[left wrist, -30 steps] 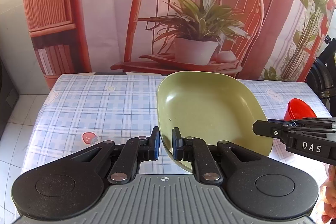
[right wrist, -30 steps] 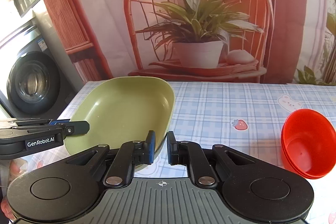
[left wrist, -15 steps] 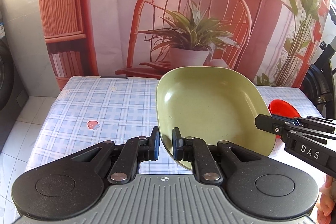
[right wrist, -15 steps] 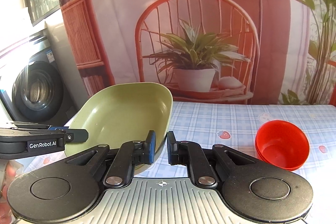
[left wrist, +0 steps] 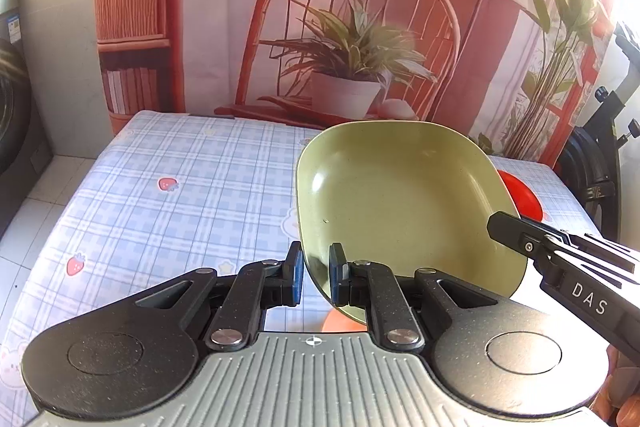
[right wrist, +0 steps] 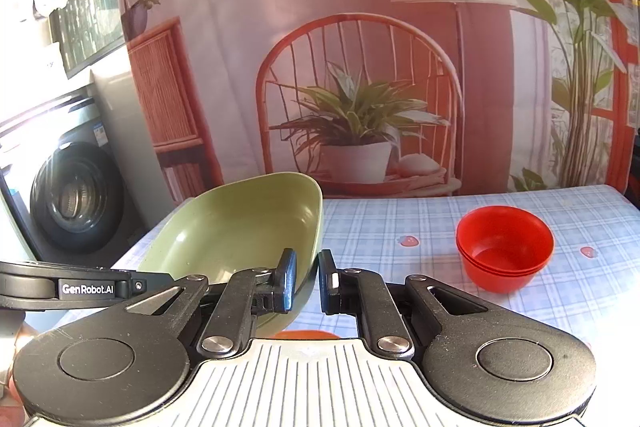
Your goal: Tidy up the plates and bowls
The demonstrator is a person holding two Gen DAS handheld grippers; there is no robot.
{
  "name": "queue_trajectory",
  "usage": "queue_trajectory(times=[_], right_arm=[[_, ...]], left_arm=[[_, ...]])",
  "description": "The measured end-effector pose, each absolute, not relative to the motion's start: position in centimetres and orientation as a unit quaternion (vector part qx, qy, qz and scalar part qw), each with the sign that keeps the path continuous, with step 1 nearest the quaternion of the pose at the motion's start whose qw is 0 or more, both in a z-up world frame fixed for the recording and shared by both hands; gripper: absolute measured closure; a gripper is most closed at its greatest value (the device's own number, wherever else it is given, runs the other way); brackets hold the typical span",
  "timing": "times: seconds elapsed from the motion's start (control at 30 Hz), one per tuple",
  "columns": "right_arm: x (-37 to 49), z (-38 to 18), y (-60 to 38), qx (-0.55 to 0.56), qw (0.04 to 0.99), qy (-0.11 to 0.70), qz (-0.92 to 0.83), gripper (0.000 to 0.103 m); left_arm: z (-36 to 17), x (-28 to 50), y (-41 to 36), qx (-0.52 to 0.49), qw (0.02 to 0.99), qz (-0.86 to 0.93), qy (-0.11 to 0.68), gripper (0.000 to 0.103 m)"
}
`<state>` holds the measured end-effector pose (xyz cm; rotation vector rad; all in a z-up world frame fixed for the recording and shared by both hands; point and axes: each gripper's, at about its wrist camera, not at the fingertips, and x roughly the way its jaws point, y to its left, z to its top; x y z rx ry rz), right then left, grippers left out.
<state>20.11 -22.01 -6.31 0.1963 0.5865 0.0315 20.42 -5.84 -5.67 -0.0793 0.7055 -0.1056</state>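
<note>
While both grippers share one dish, here's how each camera sees it:

Left wrist view
- left gripper (left wrist: 316, 277): jaws pinched on the near rim of the green plate (left wrist: 404, 203), rim edge sitting right between the two pads
- green plate: squarish with rounded corners, shallow, held up off the table (left wrist: 180, 187) and tilted, inside facing the camera
- right gripper (left wrist: 500, 227): pokes in from the right side, tip against the plate's right edge; can't make out its jaws from this angle
- red bowls (left wrist: 520, 197): only a sliver shows behind the plate's right rim
- orange thing (left wrist: 342, 323): a bit of something peeking out under the plate, can't tell what
- table: blue checked cloth with little strawberry prints
- backdrop (left wrist: 360, 27): printed sheet with a red chair, potted plant and lamp

Right wrist view
- right gripper (right wrist: 307, 281): closed on the plate's right rim, left pad inside the dish, right pad outside
- green plate (right wrist: 240, 227): hangs left of centre, raised over the table's left part
- left gripper (right wrist: 136, 285): comes in flat from the left edge, reaching the plate's near side
- red bowls (right wrist: 505, 251): nested stack standing on the cloth, well to the right of the plate
- washing machine (right wrist: 76, 195): on the floor at far left
</note>
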Motion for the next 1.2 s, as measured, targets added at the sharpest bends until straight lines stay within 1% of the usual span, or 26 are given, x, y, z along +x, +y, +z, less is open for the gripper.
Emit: queue_trajectory(times=[0.4,1.2], right_arm=[[15.8,-8.7,-22.2,0.101,0.942,0.321,0.009,0.092],[15.0,-11.5,-22.8,0.100,0.924,0.370,0.000,0.092]], left_arm=[[-7.4,17.7,-6.7,-0.036,0.931,-0.053,0.360,0.089],[-11.2,16.8,-6.4,-0.045,0.903,-0.081,0.420,0.089]])
